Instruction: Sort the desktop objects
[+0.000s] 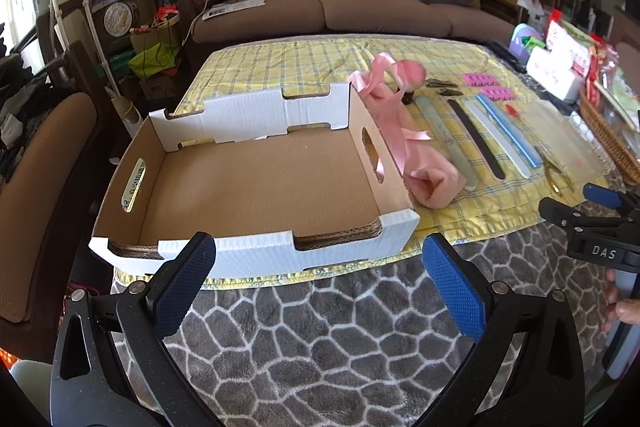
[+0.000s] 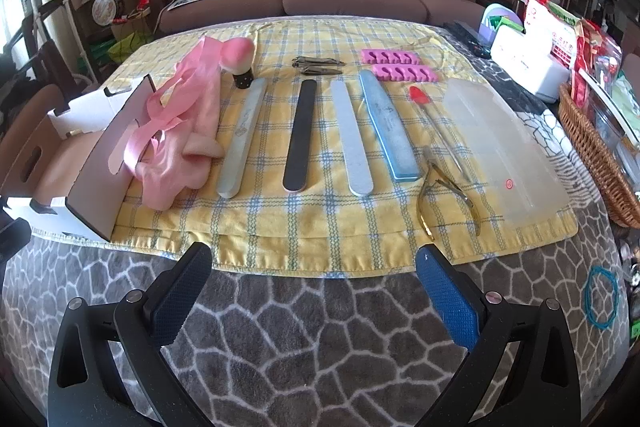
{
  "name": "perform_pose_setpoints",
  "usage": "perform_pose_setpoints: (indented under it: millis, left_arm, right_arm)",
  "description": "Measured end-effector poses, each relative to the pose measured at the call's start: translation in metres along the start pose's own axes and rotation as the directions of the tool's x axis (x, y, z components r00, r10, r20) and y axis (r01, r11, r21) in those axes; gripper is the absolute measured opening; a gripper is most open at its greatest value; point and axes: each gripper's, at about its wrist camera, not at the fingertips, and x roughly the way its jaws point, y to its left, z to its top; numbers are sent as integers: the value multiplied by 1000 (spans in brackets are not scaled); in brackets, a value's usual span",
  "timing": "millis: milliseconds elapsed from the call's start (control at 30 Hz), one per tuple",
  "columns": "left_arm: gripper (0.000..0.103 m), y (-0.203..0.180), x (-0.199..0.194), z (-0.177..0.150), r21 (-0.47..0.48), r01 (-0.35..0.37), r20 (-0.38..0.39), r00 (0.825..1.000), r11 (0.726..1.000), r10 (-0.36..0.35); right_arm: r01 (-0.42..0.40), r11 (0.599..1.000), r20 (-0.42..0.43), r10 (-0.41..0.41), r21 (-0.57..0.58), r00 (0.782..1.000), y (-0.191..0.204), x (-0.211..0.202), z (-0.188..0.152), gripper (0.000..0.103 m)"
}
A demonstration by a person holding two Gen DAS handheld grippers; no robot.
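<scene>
The wicker basket runs off the frame, its contents perhaps packets.

Grey patterned table cover; on it yellow checked cloth (teal band beside)

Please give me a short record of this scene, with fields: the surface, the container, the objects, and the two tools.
surface: yellow checked cloth over a grey patterned blanket
container: cardboard box, nothing in it, at the cloth's left end
objects: pink fabric with ribbon, four nail files in a row, black file second, two pink toe separators, cuticle nippers, clear plastic case
left tool: open, holds nothing
right tool: open, holds nothing
</scene>
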Motion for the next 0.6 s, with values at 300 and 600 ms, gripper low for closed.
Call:
perform_pose_setpoints:
  millis: [300,600]
  left_arm:
    - [103,-35,8,27,43,35,16,999,998,-36]
    - [103,-83,28,67,104,65,26,997,992,-68]
  right_arm:
    - [10,1000,29,-10,19,1000,-29,-16,19,103]
    - [41,999,49,-42,36,998,-70,-22,38,103]
